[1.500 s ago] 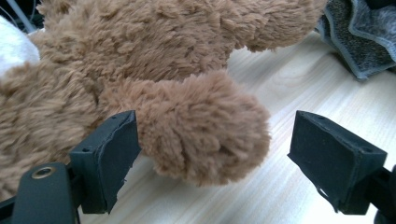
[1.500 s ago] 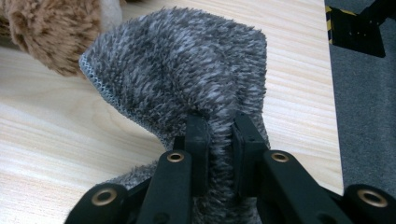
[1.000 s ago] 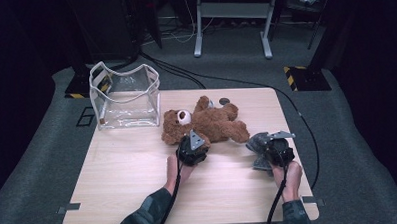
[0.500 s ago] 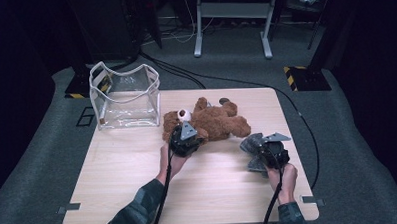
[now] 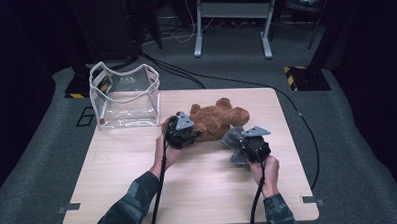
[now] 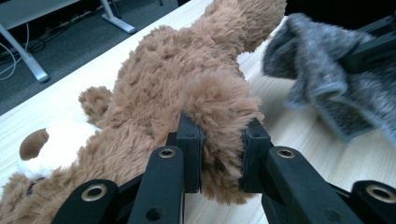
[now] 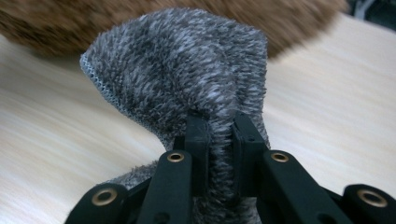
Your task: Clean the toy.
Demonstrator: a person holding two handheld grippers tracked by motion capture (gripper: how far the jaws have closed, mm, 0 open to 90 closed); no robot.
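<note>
Left tool (image 6: 219,156) clamped on brown teddy bear's limb (image 6: 187,88), grey fuzzy cloth (image 6: 327,79) beside it, wooden table (image 6: 299,135)

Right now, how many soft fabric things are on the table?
2: a brown teddy bear near the table's middle, and a grey fuzzy cloth just right of it. None seems hidden.

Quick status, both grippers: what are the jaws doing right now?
Left gripper: its jaws have just been closing and now pinch a limb of the brown teddy bear.
Right gripper: jaws shut on the grey fuzzy cloth.
</note>
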